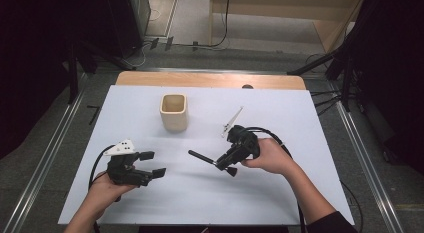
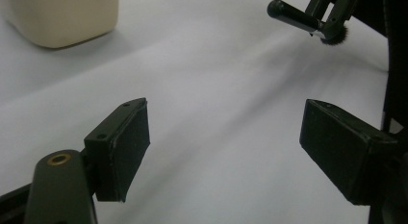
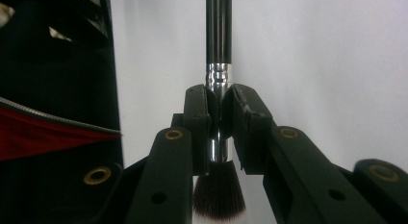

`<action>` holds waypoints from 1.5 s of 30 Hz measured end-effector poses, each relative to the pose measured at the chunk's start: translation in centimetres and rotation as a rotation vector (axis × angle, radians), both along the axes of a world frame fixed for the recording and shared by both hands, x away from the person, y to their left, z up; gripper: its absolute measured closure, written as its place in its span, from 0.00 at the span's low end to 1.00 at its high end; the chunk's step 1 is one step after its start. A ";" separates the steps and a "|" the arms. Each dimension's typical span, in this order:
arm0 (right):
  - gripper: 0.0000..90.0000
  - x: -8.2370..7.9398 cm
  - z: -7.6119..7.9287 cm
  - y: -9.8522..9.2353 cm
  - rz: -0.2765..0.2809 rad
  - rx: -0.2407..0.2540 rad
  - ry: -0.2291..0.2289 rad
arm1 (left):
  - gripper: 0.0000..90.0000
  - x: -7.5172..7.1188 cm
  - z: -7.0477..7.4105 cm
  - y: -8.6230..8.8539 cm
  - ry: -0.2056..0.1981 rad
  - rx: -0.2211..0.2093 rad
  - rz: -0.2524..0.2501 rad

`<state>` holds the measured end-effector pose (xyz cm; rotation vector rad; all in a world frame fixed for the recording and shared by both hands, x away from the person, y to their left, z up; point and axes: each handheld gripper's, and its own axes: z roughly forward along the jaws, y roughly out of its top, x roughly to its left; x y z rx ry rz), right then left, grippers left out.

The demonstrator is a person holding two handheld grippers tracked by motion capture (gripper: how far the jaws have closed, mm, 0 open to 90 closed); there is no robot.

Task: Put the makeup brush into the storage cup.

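Currently I am holding the left gripper (image 1: 150,164) low at the near left of the white table (image 1: 280,203), its jaws standing wide apart around nothing, while my right gripper (image 3: 220,119) is clamping the makeup brush (image 3: 219,41) by its metal ferrule, handle pointing ahead, bristles toward me. Farther back, the cream cup (image 1: 174,112) is standing upright, well apart. Judging the step as carrying; next I am needing to tip the brush upright over the cup's mouth.
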<state>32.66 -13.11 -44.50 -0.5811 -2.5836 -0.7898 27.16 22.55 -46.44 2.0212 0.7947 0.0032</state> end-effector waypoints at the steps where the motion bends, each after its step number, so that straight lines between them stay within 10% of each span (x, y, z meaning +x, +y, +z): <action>1: 0.88 -0.1 0.1 -0.3 -0.009 0.012 0.004 | 0.21 0.0 0.0 -0.1 0.000 0.002 -0.007; 12: 0.88 -0.9 0.0 -2.0 -0.022 0.025 0.018 | 0.21 0.9 0.4 -1.9 0.038 -0.018 -0.084; 23: 0.88 -1.9 -1.1 -2.2 -0.005 -0.068 0.015 | 0.21 1.1 0.4 -3.5 0.066 0.006 -0.193; 45: 0.88 -2.1 -0.8 -0.3 0.185 -0.143 -0.069 | 0.23 2.3 0.5 -7.3 0.130 0.084 -0.322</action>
